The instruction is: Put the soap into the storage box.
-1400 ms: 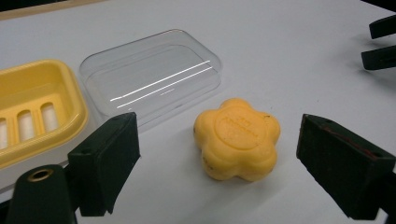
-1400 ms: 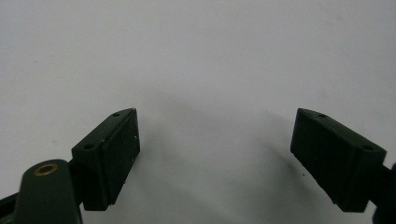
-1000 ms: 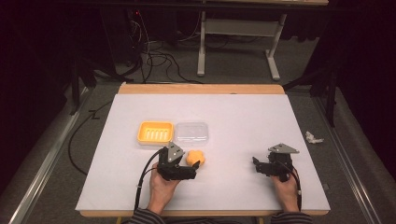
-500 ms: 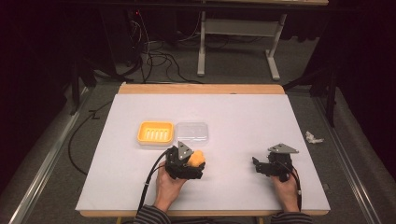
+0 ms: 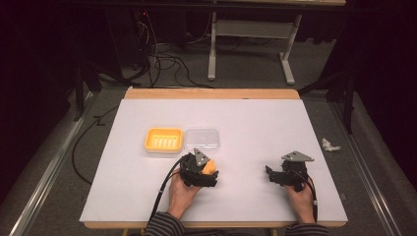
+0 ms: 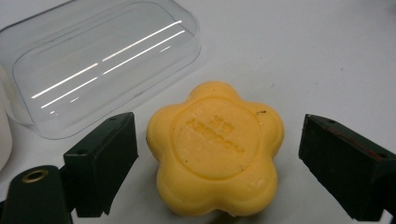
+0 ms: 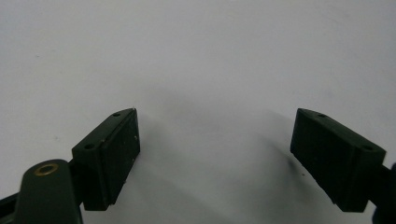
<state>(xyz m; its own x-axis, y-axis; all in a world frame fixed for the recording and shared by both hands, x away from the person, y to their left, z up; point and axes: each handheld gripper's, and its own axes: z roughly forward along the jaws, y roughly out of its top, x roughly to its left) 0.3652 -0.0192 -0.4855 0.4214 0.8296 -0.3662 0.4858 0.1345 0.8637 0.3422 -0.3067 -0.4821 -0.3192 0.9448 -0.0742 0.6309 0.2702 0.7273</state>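
Yellow soap (image 6: 215, 149) sits between the left gripper (image 6: 217, 161), whose jaws have just been closing, not yet touching. Gripped off-centre, its lobes could slip free. Right gripper (image 7: 215, 158) gapes, idle.

A lab or recording room, set up for test work. A white table (image 5: 255, 123) with a wooden far edge stands alone on grey carpet (image 5: 246, 73). Past its far edge, cables (image 5: 157, 59) trail loose across the floor beside the white metal legs of a desk frame (image 5: 246, 54). The surroundings lie dark, with black stand legs (image 5: 344, 83) off the far right corner.
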